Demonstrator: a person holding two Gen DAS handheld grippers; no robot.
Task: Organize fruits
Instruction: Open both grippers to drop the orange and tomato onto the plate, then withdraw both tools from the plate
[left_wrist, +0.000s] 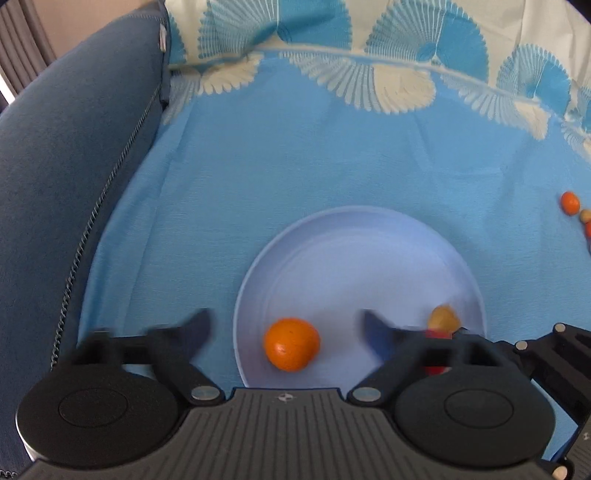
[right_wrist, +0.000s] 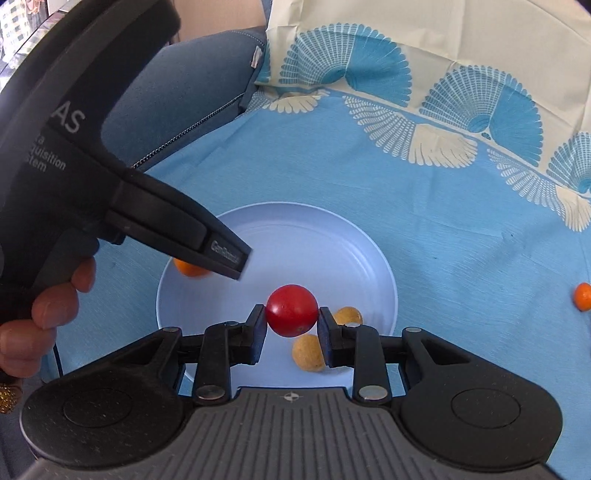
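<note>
While the pale blue plate (right_wrist: 369, 258) sits on the blue cloth (right_wrist: 424, 206), it already holds an orange fruit (left_wrist: 291, 344) near its left rim and two small yellowish fruits (right_wrist: 308, 352) at its near right side, lying just beside each other. Over to the right wrist view: the right hand-held gripper (right_wrist: 291, 330) is clamped on a red fruit (right_wrist: 291, 310), one pad on each side of it, and that fruit hangs over the plate, directly above the yellowish pair. From the left wrist view, the left hand-held gripper (left_wrist: 286, 328) has its fingers spread wide apart, blurred, nothing between the pads; the orange fruit lies on the plate in the gap between the two fingers, touching neither. More fruit waits off the plate: a small orange one (right_wrist: 583, 295) lies on the cloth well apart at the far right edge, with a couple of other small pieces beside it that are too small to make out. A person's hand (right_wrist: 44, 314) grips the handle of the left tool at the left of the right wrist view. Its black body carries white lettering, partly cut off: "AS" and fragments reading "quisition" and "stem"; the finger's label is too blurred to read. A dark blue sofa cushion (left_wrist: 74, 166) borders the cloth on the left.
</note>
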